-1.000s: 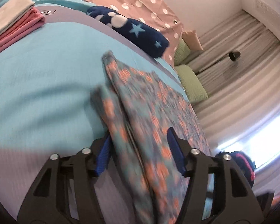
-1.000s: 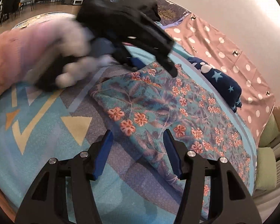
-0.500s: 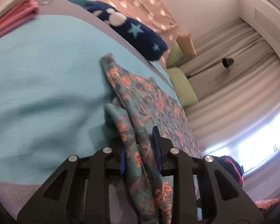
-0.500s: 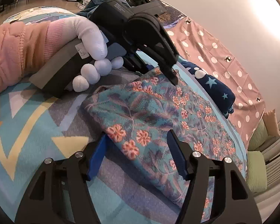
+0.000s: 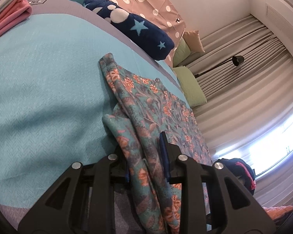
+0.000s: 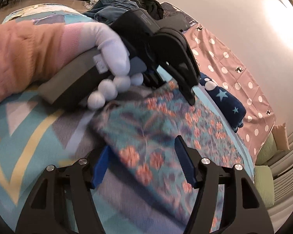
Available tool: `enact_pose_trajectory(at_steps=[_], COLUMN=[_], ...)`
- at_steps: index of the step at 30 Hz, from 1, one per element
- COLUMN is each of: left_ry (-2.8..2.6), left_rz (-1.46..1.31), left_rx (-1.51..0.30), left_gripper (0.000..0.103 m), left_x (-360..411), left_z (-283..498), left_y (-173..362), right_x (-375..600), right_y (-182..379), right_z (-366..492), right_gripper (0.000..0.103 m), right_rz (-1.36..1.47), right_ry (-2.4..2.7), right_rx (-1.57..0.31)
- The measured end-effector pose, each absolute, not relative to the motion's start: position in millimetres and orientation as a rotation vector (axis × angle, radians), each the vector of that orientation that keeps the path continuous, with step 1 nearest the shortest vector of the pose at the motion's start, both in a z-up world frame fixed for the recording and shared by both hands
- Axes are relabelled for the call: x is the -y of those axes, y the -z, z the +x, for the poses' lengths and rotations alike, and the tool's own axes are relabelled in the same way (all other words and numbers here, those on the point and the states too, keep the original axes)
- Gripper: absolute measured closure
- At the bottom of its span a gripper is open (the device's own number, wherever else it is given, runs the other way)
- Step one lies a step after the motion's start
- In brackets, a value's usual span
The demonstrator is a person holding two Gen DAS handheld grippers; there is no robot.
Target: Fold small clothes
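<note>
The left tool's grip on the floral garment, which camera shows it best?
The left wrist view: the left tool is seen closed on a bunched edge of the floral garment, cloth pinched between its blue pads. The right wrist view shows that tool only from the side, its tips over the blurred cloth, the pinch hidden.

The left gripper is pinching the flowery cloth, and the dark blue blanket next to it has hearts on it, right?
Not quite. The left gripper is pinching the flowery cloth, but the dark blue blanket has stars and white dots on it, not hearts. The left wrist view shows the light blue stars clearly.
</note>
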State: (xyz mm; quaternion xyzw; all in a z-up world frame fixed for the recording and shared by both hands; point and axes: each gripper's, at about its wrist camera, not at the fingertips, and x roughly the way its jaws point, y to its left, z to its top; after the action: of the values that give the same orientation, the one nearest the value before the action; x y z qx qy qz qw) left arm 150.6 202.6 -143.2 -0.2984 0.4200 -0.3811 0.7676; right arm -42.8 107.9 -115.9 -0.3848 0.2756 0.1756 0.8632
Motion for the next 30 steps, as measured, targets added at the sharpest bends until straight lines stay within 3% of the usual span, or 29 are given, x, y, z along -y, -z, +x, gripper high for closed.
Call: enact_pose_trajectory(at_steps=[3,9,15,18,21,30], left_ry=[0.827,0.826,0.825,0.812,0.809,0.761], left_rz=[-0.650,-0.684,-0.679,-0.686,-0.705,-0.683], left_rx=[-0.915,-0.925,-0.938,-0.956,-0.956,-0.910], left_gripper=[0.078,0.078,0.079,0.087,0.091,0.091], left_x=[-203,-204,-201,-200,-201,-182], left_z=[151,158,164,169,169,167], left_y=[144,145,145,148,148,113], right_x=[-114,-123,-122,-123,-113,-55], right_y=[118,123,121,119,110,50], right_z=[-45,-58,-53,-40,-36,-36], right_gripper=[0.038,0.056,0.056,0.058,0.096,0.098], right_rz=[-0.827,-0.901,-0.867,-0.818,-0.726,-0.384], right_ry=[-0.337,-0.327,-0.310,-0.315,-0.345,-0.370], right_rx=[-0.551,-0.501,-0.546,-0.577,-0.615,-0.569])
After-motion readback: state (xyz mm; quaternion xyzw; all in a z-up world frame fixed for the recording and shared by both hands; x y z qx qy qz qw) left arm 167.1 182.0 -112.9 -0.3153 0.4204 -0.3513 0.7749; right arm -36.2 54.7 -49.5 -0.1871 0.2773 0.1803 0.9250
